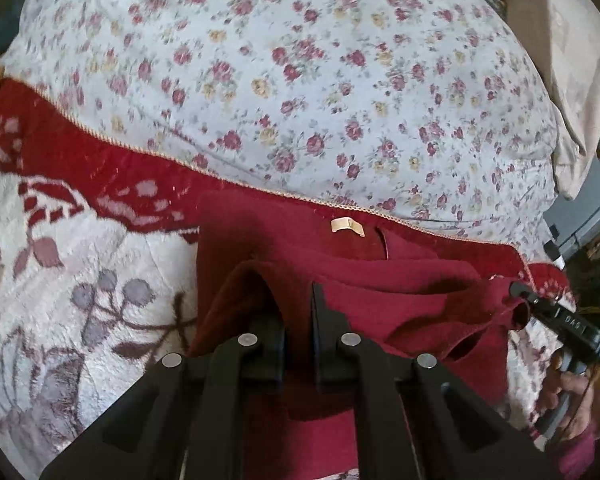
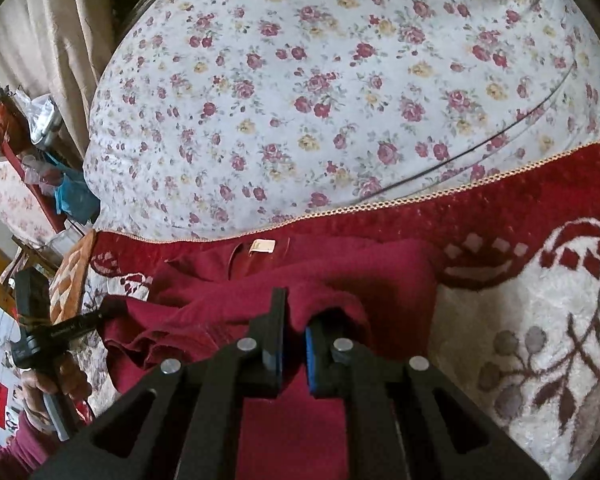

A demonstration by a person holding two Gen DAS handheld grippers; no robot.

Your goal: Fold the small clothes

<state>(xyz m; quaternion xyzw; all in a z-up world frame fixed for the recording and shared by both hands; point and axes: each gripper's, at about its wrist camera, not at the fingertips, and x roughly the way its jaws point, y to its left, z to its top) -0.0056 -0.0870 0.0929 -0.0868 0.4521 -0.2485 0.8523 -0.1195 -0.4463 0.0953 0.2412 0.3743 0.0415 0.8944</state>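
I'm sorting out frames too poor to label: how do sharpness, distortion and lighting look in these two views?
Left wrist view: strong fisheye bending with dark corners; the flowered sheet is softly blurred, the red garment shadowed in its folds. Right wrist view: same bending; the sheet is sharper, the garment's label visible but unreadable. Even daylight, no glare in either.

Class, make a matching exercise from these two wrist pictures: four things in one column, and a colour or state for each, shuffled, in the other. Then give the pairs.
Things
1. garment
2. label
3. sheet
4. left gripper

Descriptions
A. white with small roses
B. shut on dark red cloth
C. cream, at the neckline
D. dark red, partly folded on the blanket

Pairs: 1-D, 2-C, 3-A, 4-B
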